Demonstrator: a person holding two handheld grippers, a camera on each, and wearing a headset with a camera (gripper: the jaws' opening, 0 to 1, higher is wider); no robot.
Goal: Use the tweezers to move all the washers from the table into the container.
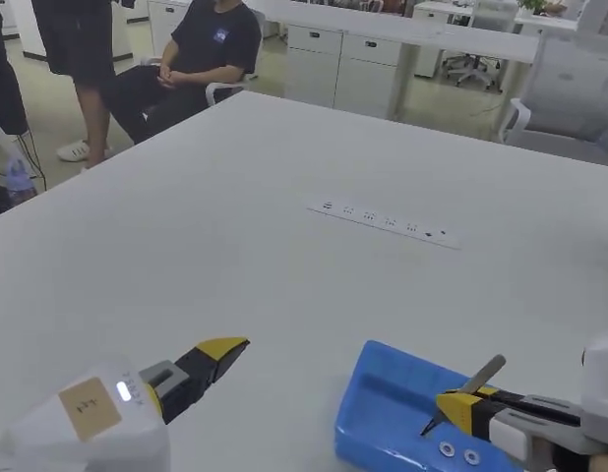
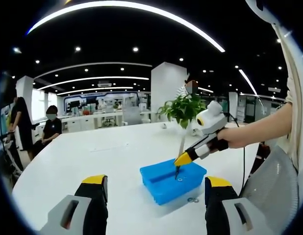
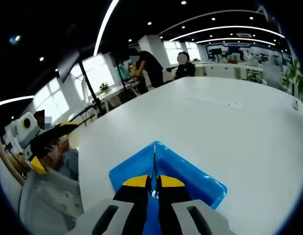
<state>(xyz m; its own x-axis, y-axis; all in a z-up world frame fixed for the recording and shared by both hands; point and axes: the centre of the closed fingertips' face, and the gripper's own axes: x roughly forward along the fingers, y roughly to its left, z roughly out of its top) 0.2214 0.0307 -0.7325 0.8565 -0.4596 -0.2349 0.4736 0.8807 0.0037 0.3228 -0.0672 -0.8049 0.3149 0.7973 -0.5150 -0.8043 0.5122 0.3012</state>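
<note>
Head view, from beside the operator: a blue container [image 1: 383,413] sits on the white counter [image 1: 235,246], close to its near edge. The right tongs [image 1: 452,411] reach over the container from its right side. They are pinched narrow on a pair of tweezers [image 1: 486,372], whose dark tip points down into the container. Two washers [image 1: 447,449] lie on the container floor, just beside that tip and toward the near wall.

The left tongs [image 1: 223,352] hang above bare counter, well to the left of the container, and hold nothing. In the left gripper view their two yellow-tipped jaws stand wide apart and frame the container between them. That view also shows a loose washer [image 2: 192,199] on the counter just outside the container's nearest wall. Whether it touches the wall cannot be told.

Beyond the container, toward the middle of the counter, a socket strip [image 1: 383,221] lies flat in the surface. A seated person [image 1: 201,54] is far beyond the container, past the counter's far left corner. In the left gripper view a potted plant [image 2: 183,108] stands behind the container.
</note>
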